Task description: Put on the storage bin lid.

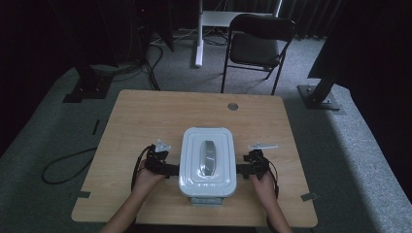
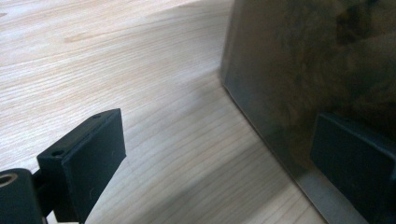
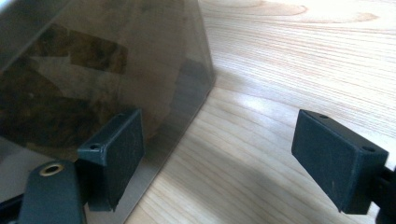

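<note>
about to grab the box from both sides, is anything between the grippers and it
Nothing visible. The left gripper and right gripper sit right at the sides of the white-lidded box, jaws open, with bare table beside them.

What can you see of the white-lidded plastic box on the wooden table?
The rectangular plastic box with a white lid stands upright near the front edge of the light wooden table. Its closed lid has rounded corners and a grey handle lying flat. The walls look smoky and translucent. The left claw and right claw, both open, flank its sides.
</note>
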`<state>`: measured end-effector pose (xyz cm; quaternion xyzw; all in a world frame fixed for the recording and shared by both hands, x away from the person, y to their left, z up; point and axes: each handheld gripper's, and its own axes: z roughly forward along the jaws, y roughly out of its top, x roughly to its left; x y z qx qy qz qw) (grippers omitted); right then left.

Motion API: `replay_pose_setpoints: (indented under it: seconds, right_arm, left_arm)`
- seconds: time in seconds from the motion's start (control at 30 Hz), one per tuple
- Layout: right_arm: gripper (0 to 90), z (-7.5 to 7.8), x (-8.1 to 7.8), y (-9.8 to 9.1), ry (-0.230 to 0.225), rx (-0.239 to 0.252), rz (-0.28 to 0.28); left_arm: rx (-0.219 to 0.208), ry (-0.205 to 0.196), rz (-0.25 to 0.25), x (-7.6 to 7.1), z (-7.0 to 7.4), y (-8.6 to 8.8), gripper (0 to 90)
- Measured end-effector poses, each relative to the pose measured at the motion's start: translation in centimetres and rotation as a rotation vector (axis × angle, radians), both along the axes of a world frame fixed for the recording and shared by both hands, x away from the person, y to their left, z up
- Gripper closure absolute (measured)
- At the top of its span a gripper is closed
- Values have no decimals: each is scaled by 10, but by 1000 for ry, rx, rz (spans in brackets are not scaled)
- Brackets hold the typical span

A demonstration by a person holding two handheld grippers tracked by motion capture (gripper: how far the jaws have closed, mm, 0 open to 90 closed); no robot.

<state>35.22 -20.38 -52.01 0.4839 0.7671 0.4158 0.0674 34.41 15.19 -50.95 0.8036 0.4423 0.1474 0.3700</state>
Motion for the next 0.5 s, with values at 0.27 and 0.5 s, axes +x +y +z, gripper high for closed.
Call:
replay_pose_setpoints:
  seconds: [0.27, 0.5]
  right_arm:
    - [128, -4, -4, -7, -54, -46, -46]
    - [128, -9, -12, -23, -83, -55, -71]
  left_arm:
    - [-53, -20, -31, -4, -2, 10, 45]
    - [-71, -66, -56, -11, -6, 19, 45]
